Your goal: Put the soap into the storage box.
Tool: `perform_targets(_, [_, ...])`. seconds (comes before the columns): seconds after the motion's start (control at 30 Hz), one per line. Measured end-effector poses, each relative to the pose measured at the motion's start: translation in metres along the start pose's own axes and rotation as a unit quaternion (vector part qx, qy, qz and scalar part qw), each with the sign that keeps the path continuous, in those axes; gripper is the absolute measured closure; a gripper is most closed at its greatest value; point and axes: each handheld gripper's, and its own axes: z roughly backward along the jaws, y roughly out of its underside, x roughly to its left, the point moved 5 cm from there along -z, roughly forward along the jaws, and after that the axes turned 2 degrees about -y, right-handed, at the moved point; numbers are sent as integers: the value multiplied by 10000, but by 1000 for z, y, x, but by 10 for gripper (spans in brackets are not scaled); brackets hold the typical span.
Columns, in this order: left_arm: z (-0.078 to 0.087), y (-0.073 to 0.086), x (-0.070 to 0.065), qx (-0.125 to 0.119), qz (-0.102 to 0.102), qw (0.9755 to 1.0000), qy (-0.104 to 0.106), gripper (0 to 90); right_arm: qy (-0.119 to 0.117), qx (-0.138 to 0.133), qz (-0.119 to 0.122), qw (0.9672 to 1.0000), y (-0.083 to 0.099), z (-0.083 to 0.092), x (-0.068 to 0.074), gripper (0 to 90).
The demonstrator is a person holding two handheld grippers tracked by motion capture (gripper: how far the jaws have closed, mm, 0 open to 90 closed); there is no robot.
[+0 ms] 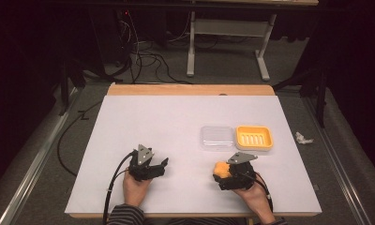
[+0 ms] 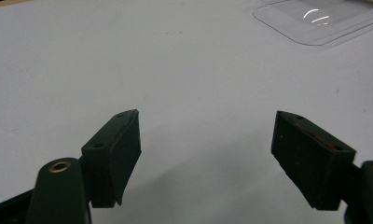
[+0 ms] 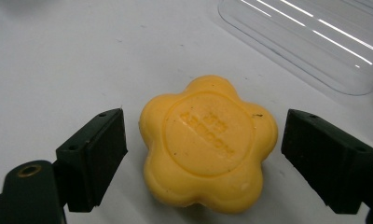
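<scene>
A laboratory or recording room rather than a home. A work table (image 1: 129, 140) with a plain white top and a wooden far edge stands on grey carpeted floor (image 1: 223, 65), ringed by darkness that looks like black curtains or unlit walls. Loose black cables (image 1: 146, 58) lie coiled on the floor behind the table, beside what may be dark electronic equipment with a small red light (image 1: 126, 13), though the dimness leaves this unclear. A second bench on a pale metal frame (image 1: 228, 42) stands farther back. Metal rails (image 1: 31, 164) run along the floor at both sides.
</scene>
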Motion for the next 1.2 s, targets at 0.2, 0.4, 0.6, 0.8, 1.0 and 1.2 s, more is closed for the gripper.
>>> perform_targets(0.2, [0,0,0,5,2,10000,-1,247,20,146,54,9999,0,-6,1,144])
perform_targets(0.4, [0,0,0,-1,-6,10000,-4,247,94,257,117,9996,1,-11,2,197])
perform_targets(0.6, [0,0,0,4,13,10000,0,247,145,245,157,9995,2,-10,0,258])
perform_targets(0.8, [0,0,0,7,-1,10000,-15,247,111,213,190,9995,2,-10,0,261])
perform_targets(1.0, [0,0,0,1,1,10000,-16,247,119,179,253,9994,3,-9,0,263])
perform_targets(1.2, [0,0,0,8,7,10000,-8,247,60,114,282,9995,3,-2,0,265])
